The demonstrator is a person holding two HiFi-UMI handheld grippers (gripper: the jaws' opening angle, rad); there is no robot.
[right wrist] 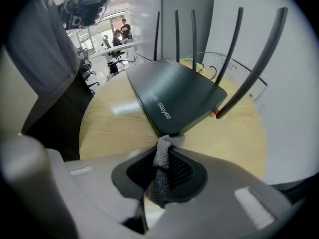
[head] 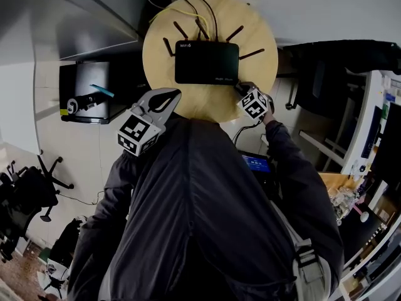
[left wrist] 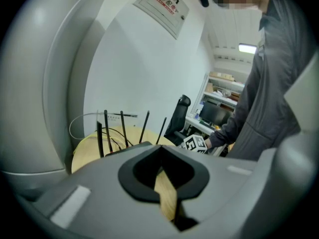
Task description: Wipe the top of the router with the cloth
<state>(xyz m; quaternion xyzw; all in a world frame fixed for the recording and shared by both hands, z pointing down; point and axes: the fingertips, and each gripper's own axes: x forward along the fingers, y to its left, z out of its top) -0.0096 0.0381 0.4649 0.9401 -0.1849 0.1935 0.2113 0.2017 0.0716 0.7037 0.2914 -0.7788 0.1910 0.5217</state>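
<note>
Right gripper view: bunched grey cloth (right wrist: pixel 162 158) touching black router (right wrist: pixel 174 91) corner.

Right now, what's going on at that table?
A person's right gripper is clamped on a small grey cloth. The cloth's tip meets the near right corner of the flat black router, which lies on the round wooden table. The left gripper hangs shut and empty over the table's near edge. The cloth is at the corner only, not out across the router's top.
</note>
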